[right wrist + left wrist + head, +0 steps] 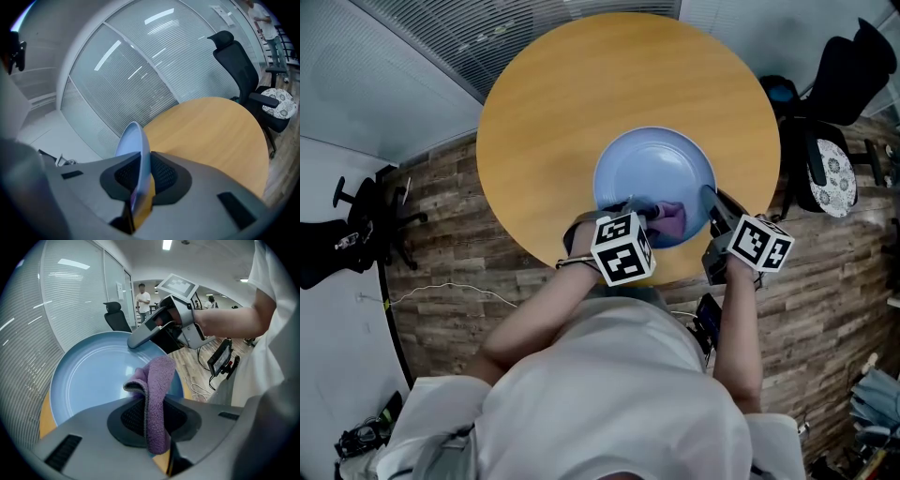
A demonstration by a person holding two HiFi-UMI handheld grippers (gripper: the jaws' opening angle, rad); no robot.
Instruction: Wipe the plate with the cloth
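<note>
Seemingly mid-wipe: the left gripper [151, 416] pinches the cloth [158, 378] on the plate [89, 380], the right gripper [139, 177] clamps its rim; next probably a sweep across.

We identify the plate [649, 167] as smooth and glossy, showing soft reflections. The cloth [158, 394] is matt, fleecy pile. The table [581, 84] has a smooth, satin wood-look top. The left gripper [151, 420] and right gripper [140, 180] have matt grey plastic shells with dark textured pads [133, 418].
</note>
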